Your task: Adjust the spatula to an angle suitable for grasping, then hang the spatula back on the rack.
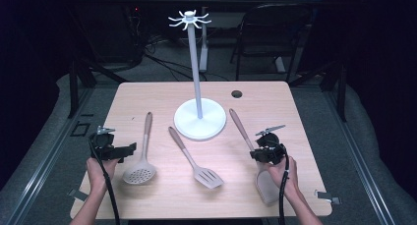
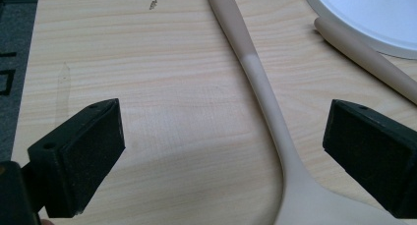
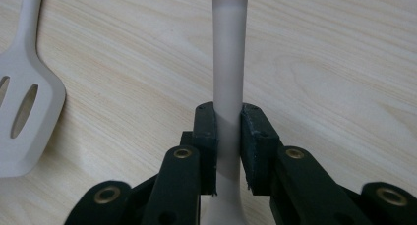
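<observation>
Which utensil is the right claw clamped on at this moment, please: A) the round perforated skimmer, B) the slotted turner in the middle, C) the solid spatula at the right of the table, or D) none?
C: in the right gripper view the right claw presses both pads on the handle of the solid spatula, while the slotted turner lies off to the side.

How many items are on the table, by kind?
Skimmer: 1
Slotted turner: 1
Solid turner, its handle clamped in the right gripper: 1
White hook stand: 1
Total: 4
</observation>
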Motion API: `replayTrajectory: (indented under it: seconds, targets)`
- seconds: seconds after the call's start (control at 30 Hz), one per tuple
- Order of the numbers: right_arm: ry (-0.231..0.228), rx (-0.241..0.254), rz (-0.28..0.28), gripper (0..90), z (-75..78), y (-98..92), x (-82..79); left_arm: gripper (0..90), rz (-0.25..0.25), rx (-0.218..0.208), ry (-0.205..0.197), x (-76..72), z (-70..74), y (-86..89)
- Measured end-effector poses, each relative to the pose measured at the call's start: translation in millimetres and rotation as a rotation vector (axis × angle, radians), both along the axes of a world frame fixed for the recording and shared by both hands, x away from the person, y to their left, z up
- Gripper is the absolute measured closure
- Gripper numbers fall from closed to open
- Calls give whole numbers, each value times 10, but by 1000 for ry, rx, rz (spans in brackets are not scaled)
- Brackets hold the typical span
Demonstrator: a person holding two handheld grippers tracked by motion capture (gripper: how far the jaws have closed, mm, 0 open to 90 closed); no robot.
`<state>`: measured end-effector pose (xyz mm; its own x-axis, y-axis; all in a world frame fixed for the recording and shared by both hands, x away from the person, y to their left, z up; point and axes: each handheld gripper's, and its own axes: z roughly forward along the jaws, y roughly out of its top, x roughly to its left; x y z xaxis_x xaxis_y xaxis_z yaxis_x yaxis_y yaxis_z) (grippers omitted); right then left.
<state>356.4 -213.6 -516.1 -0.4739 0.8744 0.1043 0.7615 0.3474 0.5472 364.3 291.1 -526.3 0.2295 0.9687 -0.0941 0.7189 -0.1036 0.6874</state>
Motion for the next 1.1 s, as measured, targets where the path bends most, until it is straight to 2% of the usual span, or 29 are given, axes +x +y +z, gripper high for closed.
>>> replayTrajectory:
  seconds: [0.07, 0.13, 0.2, 0.23, 0.33, 0.73, 0.87, 1.1]
  targets:
    - [-6, -1, 9, 786, 3, 7, 0, 19, -1, -2, 0, -4, 4, 0]
    - [-14, -22, 12, 786, 21, 24, -6, 20, -1, -2, -4, -14, 6, 0]
    - [-23, -7, 19, 786, 29, 42, -9, 20, 0, -2, -4, -19, 7, -2]
    - [-29, -19, 25, 786, 37, 40, -9, 20, 0, -4, -4, -20, 8, -4]
    - [-39, -3, 28, 786, 47, 53, -15, 20, -4, -5, -5, -21, 15, -12]
    - [-72, -1, 41, 786, 113, 73, -68, 21, -24, -13, -20, -34, 56, -96]
    - [-102, 3, 63, 786, 162, 136, -85, 20, -40, -19, -32, -53, 98, -129]
    - [-122, 4, 100, 786, 194, 230, -93, 1, -62, -32, -49, -79, 176, -203]
